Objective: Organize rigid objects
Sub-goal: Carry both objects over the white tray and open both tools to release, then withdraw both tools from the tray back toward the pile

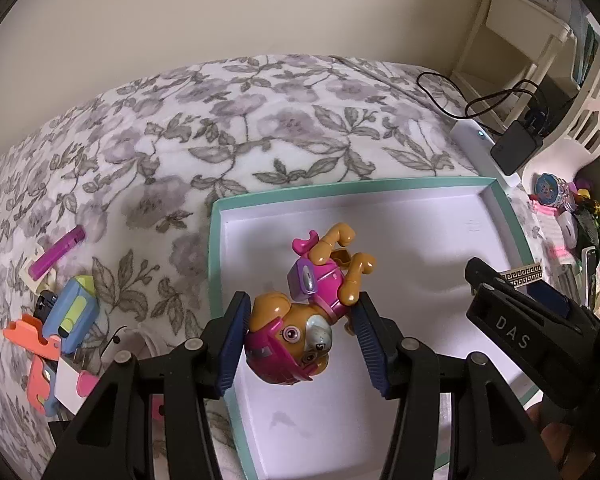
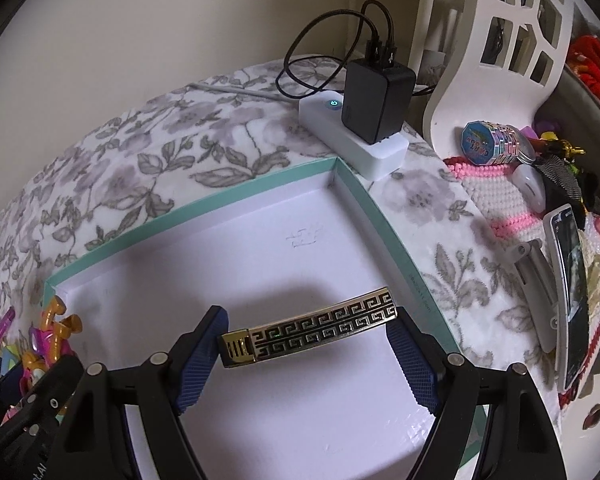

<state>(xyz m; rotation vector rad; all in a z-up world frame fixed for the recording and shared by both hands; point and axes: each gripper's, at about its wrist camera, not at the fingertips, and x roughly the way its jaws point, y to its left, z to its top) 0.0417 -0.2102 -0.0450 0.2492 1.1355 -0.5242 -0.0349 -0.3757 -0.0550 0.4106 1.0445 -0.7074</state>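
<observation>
Progress looks early: the shallow white cardboard tray with a mint-green rim (image 1: 216,216) has nothing lying on its floor in either view, so, as I judge, no object is sorted yet.

In the left wrist view, at about 9 o'clock, several things wait on the floral grey-and-white blanket (image 1: 180,128) of the bed: a purple plastic tube (image 1: 58,250), a blue and yellow-green plastic toy (image 1: 74,312) and orange plastic puzzle-shaped pieces (image 1: 34,344). They lie well apart from the tray's left wall.

At the centre, the left tool (image 1: 298,334) grips an orange and pink plastic puppy figure (image 1: 296,320); its ribbed blue pads (image 1: 232,344) press on the two sides of the toy, which hangs head toward the camera with its legs pointing to 12 o'clock, above the left part of the tray. I cannot tell if the figure touches the floor.

At about 3 o'clock the right tool (image 2: 308,340) holds a flat gold and black metal clip with a Greek key pattern (image 2: 312,330) lengthwise between its pads, above the right part of the tray and near the right wall.

Further right, at 2 to 3 o'clock in the right wrist view, more small items wait on a pink and white knitted cloth (image 2: 496,196): an octagonal blue-faced toy (image 2: 488,146) and a grey metal hair clip (image 2: 538,292).

What remains, in my opinion, is to release these two objects into the tray and then to collect both groups.
</observation>
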